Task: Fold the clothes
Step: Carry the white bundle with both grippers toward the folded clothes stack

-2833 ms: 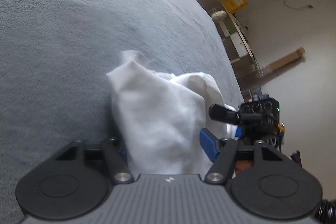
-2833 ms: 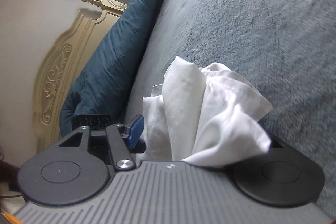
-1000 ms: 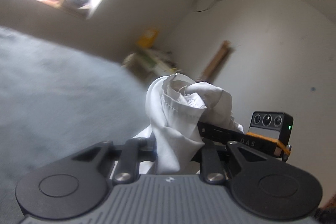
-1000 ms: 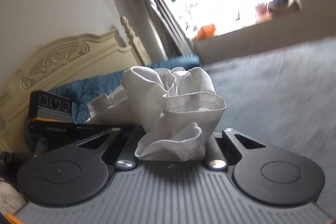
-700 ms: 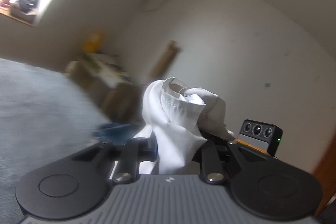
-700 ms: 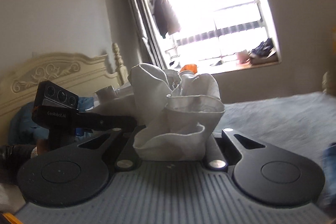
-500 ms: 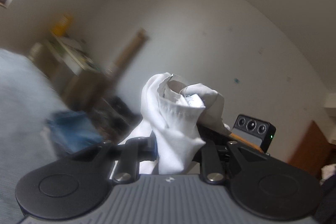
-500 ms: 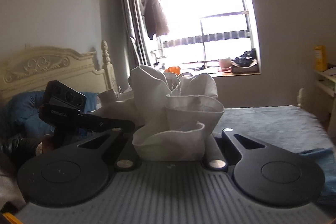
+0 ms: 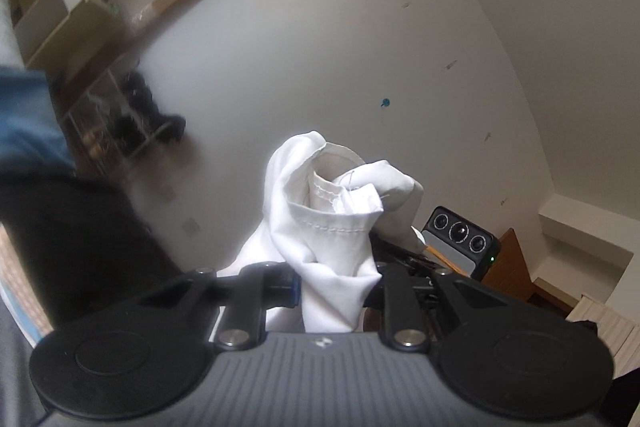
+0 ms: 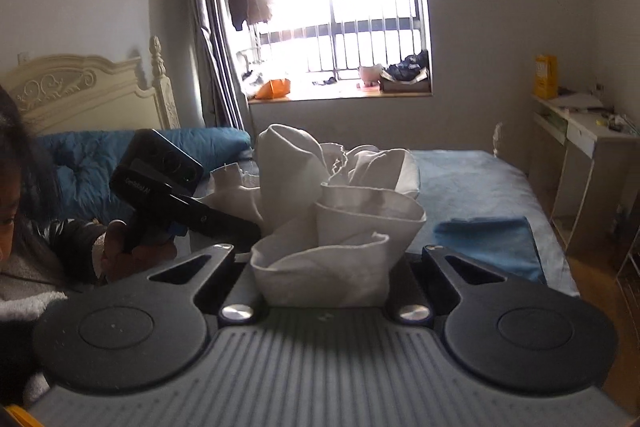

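Observation:
A white garment is bunched up in the air between both grippers. My left gripper is shut on one wad of it, and the cloth hides the fingertips. In the right wrist view my right gripper is shut on another wad of the white garment, which bulges up over its fingers. The two grippers are close together: the right gripper's camera housing shows just behind the cloth, and the left gripper's body sits at the left, held by a hand.
Below and ahead in the right wrist view lies the bed with a folded blue cloth on it. Dark blue pillows lean on a cream headboard. A white desk stands at the right, shelves by the wall.
Both grippers have lifted the white garment off the bed and swung round. The left view turned from the bed to the wall; the right view rose to face the window. Both grips are unchanged.

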{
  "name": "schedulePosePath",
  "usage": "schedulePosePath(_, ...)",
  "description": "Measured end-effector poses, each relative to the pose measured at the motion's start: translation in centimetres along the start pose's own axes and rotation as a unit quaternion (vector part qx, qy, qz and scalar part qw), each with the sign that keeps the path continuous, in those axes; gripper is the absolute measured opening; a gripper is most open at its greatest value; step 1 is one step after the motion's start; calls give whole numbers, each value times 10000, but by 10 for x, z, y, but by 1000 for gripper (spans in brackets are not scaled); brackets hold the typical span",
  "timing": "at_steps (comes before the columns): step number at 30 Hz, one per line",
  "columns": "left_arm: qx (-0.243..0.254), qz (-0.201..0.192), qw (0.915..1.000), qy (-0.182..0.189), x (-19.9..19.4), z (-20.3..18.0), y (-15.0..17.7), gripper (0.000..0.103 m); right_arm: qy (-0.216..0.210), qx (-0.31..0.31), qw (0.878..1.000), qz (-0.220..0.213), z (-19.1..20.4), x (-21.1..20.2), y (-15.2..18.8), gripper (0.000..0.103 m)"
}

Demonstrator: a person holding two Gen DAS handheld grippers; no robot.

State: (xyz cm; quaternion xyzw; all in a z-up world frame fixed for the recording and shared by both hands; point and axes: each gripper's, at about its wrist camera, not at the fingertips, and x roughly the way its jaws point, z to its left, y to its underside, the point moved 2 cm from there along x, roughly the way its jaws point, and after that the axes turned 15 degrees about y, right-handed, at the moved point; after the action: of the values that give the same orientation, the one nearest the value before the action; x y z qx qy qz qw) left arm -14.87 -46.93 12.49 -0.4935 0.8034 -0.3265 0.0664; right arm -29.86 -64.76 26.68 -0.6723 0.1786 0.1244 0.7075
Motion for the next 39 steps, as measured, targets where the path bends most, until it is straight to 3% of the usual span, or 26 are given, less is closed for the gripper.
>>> schedulePosePath(4, -290, 94, 9991, -302, 7, 45, 7, 20, -130, 90, 9986, 509, -15, 26, 15, 7)
schedulePosePath(10, -657, -106, 9946, -794, 2, 119, -17, 18, -66, 136, 9911, 1320, -40, 102, 42, 7)
schedulePosePath(19, -867, -402, 9886, -1164, -5, 196, -49, 18, -49, -167, 9805, 1957, -49, 187, 42, 7)
schedulePosePath(27, -1226, -492, 9813, -1398, -24, 248, -49, 18, 184, -142, 9726, 2313, -62, 242, 68, 7)
schedulePosePath(34, -1607, -733, 9730, -1488, -56, 273, -43, 31, 420, 134, 9688, 2437, -87, 274, 97, 10)
schedulePosePath(36, -1627, -839, 9717, -1491, -61, 278, -44, 34, 502, 271, 9696, 2380, -93, 277, 102, 17)
schedulePosePath(38, -1643, -878, 9704, -1538, -64, 280, -43, 35, 650, 461, 9696, 2313, -101, 279, 105, 38)
schedulePosePath(39, -1652, -898, 9697, -1561, -65, 281, -43, 35, 748, 581, 9695, 2261, -106, 277, 106, 43)
